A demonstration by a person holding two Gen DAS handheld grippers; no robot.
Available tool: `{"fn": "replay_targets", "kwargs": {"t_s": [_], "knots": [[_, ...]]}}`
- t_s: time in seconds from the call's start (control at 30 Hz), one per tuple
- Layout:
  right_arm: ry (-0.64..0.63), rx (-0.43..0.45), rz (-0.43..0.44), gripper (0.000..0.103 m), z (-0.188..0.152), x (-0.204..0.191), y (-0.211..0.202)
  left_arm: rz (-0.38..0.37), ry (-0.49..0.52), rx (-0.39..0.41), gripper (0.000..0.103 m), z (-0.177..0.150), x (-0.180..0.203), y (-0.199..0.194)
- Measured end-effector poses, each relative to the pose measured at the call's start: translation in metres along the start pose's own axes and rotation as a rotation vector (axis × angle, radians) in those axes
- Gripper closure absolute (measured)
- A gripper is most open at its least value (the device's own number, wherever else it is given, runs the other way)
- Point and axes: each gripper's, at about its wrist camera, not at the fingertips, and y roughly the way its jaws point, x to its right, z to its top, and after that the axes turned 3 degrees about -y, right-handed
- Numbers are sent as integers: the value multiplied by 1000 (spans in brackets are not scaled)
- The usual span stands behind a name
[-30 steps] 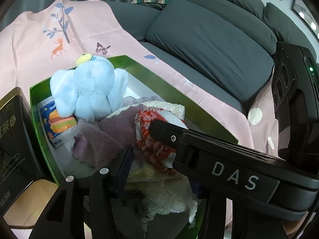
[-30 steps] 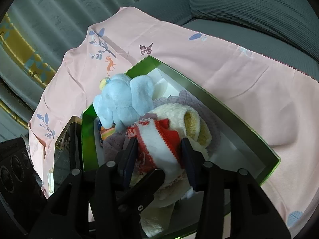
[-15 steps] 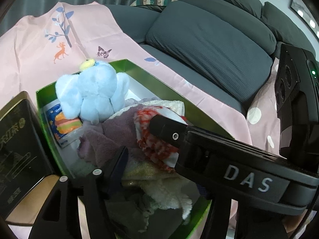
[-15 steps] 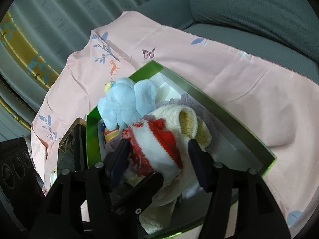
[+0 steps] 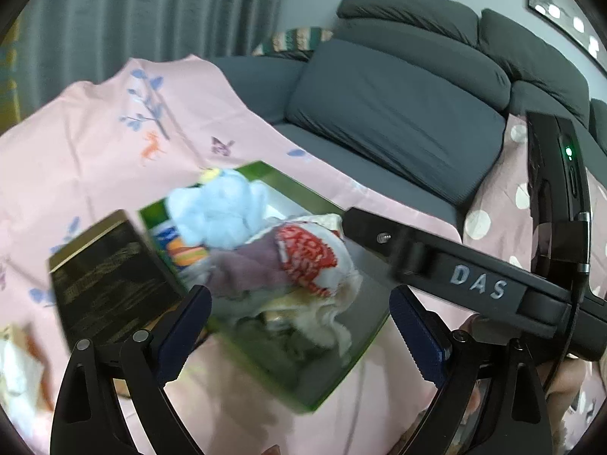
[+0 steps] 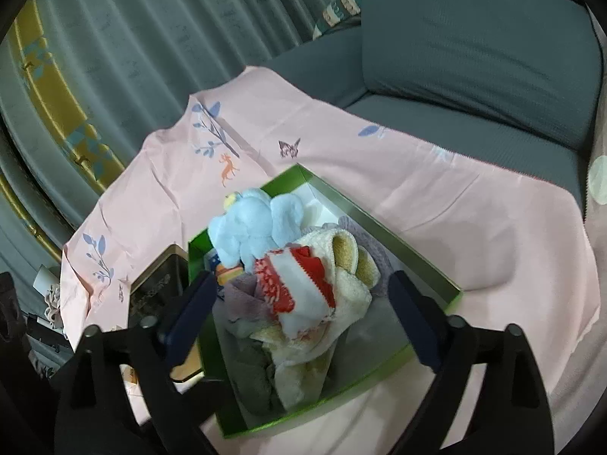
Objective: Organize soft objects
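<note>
Plush (image 6: 254, 227) boxed on pink sheet (image 6: 474, 204).

Left gripper (image 5: 299, 326) and right gripper (image 6: 303, 311), both jaws spread wide, nothing held.

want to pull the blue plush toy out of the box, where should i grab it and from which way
Grip the blue plush toy across its rounded body, coming from above. It stands tallest at the far end of the green box, with the box wall behind and the red and white cloth piled in front, so only the top is clear.
</note>
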Motion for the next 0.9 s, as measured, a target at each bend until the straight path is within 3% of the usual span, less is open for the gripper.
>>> {"fn": "replay_targets", "kwargs": {"t_s": [0.1,0.23,0.47,0.77,0.9], "knots": [[-24,29,-5,0,-2,-7,-13,37,-21,26,1,-3,-7,-21],[-56,66,-25,1,-5,-22,-31,117,-6,85,1,-12,-9,-48],[-87,118,-36,1,-15,-42,-63,218,-40,100,1,-25,-15,-79],[-116,140,-67,1,-32,-66,-95,256,-77,105,1,-40,-20,-108],[-117,127,-58,1,-40,-77,-102,237,-96,112,1,-44,-22,-120]]}}
